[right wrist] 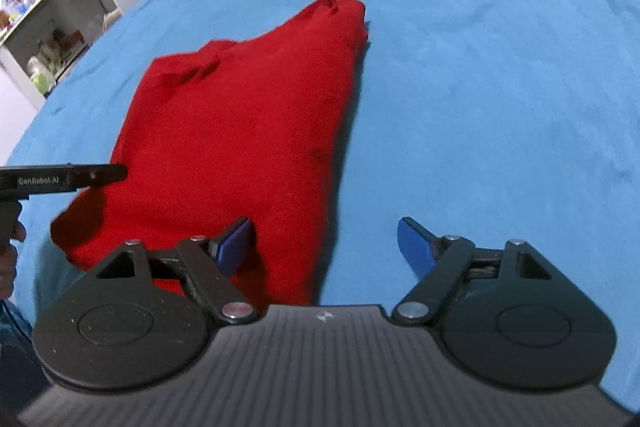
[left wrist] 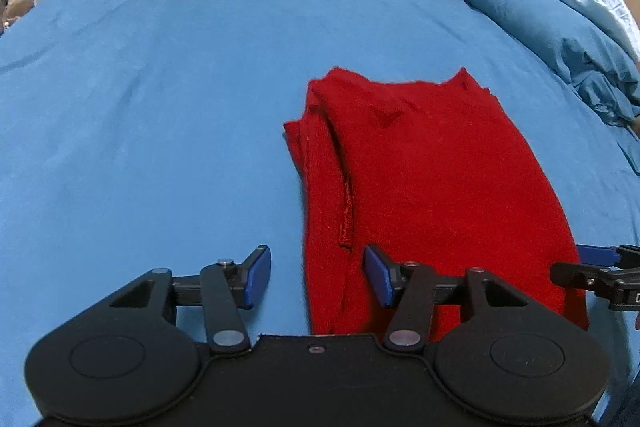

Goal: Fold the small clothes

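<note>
1. A red knitted garment, already folded into a long narrow panel with 1 sleeve laid back along its left side, lies flat on the blue bedsheet, toward the near edge of the bed and well apart from the pillows at the head.
2. The left gripper hangs over the garment's near left corner with its blue-padded jaws about half apart. The red edge sits between them, but the pads do not press on it, so nothing is held.
3. The right gripper stands over the near right corner with its jaws spread wide. 1 pad is above the cloth, the other above bare sheet, and nothing is gripped.
4. Both tools tilt down at the hem, 1 per corner. That placement probably prepares a matched pinch, so the hem can be carried evenly toward the collar.
5. The soft knit may sag or slip if only 1 layer is caught.
</note>
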Demonstrator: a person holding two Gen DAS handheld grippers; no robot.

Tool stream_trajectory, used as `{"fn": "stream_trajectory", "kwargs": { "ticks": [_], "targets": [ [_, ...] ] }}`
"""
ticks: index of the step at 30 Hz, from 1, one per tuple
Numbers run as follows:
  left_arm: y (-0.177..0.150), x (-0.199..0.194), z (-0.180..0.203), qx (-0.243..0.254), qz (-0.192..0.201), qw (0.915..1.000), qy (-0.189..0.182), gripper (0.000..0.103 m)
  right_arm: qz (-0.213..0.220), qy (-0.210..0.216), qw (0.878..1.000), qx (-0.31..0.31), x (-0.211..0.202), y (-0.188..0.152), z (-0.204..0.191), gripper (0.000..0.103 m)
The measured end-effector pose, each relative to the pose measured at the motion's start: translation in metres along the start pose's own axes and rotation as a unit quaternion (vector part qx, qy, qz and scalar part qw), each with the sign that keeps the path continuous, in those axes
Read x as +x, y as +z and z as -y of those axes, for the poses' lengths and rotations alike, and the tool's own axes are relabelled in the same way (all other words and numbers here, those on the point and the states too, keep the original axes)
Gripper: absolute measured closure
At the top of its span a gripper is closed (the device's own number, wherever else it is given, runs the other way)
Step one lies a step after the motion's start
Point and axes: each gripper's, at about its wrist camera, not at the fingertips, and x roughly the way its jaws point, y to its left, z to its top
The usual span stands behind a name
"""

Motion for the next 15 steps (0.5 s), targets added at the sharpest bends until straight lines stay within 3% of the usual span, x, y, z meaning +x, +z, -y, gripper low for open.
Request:
{"fn": "stream_trajectory", "kwargs": {
  "ticks": [7,9,11,15],
  "targets": [
    [0.007,-0.089,0.018,0.004,0.064,0.9976,0.026,0.046,0.067,0.009,0.997,-0.022,-0.085,0.013,-0.029,0.007],
    [0.006,-0.123,0.027,0.006,0.085,0.9957,0.036,0.034,0.082,-0.004,0.996,-0.023,-0.118,0.016,-0.043,0.001],
    [0.001,-0.156,0.035,0.005,0.109,0.9930,0.045,0.005,0.098,-0.021,0.995,-0.025,-0.148,0.016,-0.057,0.000],
    [-0.017,-0.212,0.048,0.011,0.144,0.9880,0.054,0.000,0.123,-0.065,0.990,-0.035,-0.200,0.009,-0.087,0.000]
  ]
}}
